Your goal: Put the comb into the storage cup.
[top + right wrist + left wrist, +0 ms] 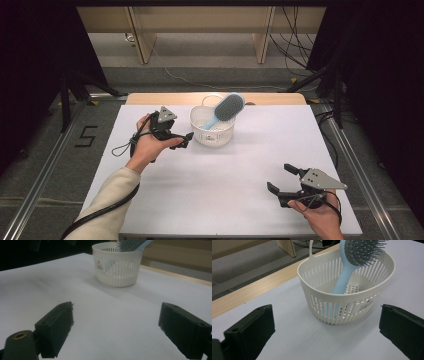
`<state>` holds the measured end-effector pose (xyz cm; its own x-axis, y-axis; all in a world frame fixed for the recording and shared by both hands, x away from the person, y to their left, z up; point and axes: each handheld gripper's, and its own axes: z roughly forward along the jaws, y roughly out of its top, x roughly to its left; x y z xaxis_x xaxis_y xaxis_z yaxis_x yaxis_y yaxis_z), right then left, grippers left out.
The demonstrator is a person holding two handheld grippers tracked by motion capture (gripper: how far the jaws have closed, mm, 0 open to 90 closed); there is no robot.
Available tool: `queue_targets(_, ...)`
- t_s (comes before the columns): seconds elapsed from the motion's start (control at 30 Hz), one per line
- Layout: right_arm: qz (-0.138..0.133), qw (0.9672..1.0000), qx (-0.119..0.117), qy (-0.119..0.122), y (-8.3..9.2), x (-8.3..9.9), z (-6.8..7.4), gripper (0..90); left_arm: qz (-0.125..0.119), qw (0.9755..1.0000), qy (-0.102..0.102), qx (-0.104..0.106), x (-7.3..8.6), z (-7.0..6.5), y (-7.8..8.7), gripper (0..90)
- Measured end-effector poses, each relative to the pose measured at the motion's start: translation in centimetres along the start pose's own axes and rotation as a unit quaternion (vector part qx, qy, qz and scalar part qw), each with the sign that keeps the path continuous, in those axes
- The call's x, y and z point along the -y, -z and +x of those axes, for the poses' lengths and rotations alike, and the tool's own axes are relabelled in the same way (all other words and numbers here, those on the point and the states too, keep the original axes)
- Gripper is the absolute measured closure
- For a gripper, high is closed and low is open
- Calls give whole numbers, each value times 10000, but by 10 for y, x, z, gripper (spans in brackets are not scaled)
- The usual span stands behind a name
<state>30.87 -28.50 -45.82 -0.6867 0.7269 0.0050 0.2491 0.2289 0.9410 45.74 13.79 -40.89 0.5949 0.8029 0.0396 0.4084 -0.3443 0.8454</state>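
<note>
**Hairbrush standing in the basket, both grippers waiting open**

The blue hairbrush is leaning handle-down inside the white slotted basket, its bristled head poking out above the rim and tilting toward the far side. The basket is sitting near the back edge of the white table, just in front of the wooden strip.

The left gripper is hovering just beside the basket, on its left in the high view, with its jaws spread wide and nothing between them. In the left gripper view the basket is sitting between the two black jaws, a little farther off.

The right gripper is resting well apart, near the front right corner of the table, its jaws also spread and empty.

If the brush is being lifted out, the left gripper looks best placed. It should be coming in above the rim, closing on the handle's upper part below the head, and pulling along the brush's lean so the light basket is not tipping.
</note>
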Motion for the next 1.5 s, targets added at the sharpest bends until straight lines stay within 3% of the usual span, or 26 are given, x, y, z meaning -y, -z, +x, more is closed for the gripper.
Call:
queue_targets(0.9,-7,10000,17,-16,0,0,-1,131,-64,9998,-173,-62,27,0,35,0)
queue_targets(1.5,-25,10000,21,-21,0,-1,-1,131,-59,9997,-255,21,42,-9,46,0)
